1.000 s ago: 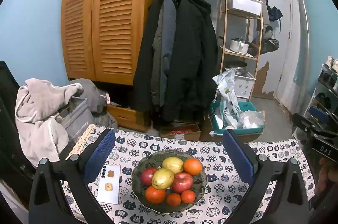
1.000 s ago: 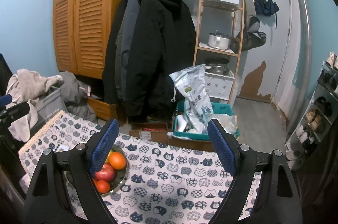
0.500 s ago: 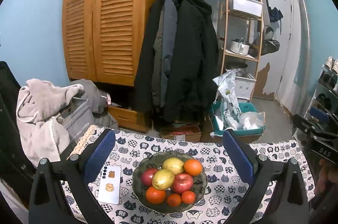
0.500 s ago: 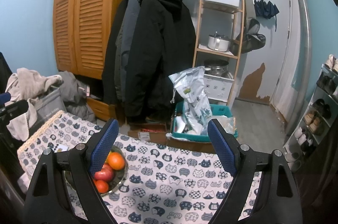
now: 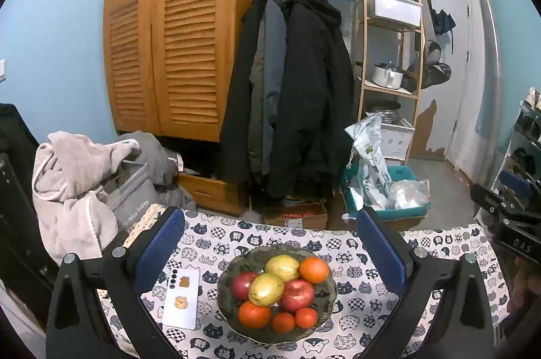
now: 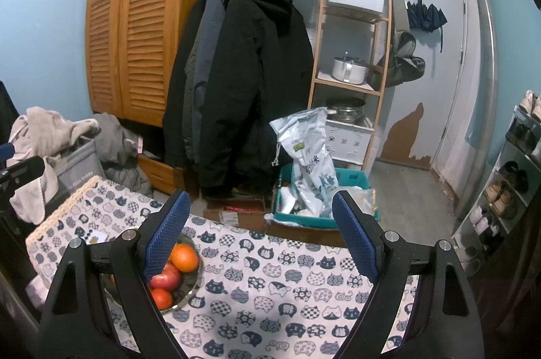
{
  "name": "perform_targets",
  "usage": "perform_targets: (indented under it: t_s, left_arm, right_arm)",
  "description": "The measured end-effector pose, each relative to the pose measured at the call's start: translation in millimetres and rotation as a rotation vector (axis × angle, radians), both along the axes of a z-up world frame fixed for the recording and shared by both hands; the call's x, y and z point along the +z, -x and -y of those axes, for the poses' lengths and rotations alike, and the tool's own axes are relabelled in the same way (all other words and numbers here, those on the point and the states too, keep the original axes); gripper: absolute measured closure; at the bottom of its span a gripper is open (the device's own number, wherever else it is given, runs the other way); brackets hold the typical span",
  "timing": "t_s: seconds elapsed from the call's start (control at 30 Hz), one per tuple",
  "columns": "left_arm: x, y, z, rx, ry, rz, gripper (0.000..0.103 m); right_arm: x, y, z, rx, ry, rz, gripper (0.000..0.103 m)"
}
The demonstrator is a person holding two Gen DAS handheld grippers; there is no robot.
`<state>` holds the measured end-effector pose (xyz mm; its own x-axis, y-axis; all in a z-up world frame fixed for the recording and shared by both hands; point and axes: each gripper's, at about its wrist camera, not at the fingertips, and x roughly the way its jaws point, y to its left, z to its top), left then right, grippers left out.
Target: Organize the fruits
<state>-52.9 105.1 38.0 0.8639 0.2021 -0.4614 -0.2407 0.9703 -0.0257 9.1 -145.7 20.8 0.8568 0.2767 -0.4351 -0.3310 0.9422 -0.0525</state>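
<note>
A dark patterned bowl point(image 5: 324, 308) sits on the cat-print tablecloth point(image 5: 365, 321), holding two yellow pears point(image 5: 267, 288), two red apples point(image 5: 297, 294) and several oranges point(image 5: 313, 269). My left gripper point(image 5: 270, 237) is open and empty, raised above the bowl with a finger on each side. In the right wrist view the bowl point(image 6: 189, 291) lies at the lower left, partly hidden behind the left finger point(image 6: 165, 240). My right gripper point(image 6: 262, 237) is open and empty over bare cloth to the right of the bowl.
A white phone point(image 5: 181, 298) lies on the cloth left of the bowl. Beyond the table's far edge are a cardboard box point(image 5: 297, 217), a teal bin with bags point(image 5: 382, 189), hanging coats point(image 5: 297, 88) and a laundry basket with clothes point(image 5: 84, 183).
Both views have shifted only slightly; the grippers stay open and the fruit has not moved.
</note>
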Motion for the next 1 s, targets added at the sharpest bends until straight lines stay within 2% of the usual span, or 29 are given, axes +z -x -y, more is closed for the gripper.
perform_targets:
  t_s: [1.0]
  left_arm:
    - [1.5,0.5,1.7,0.006,0.017,-0.004,0.001]
  right_arm:
    - [-1.2,-0.1,1.0,0.002,0.006,0.003,0.018]
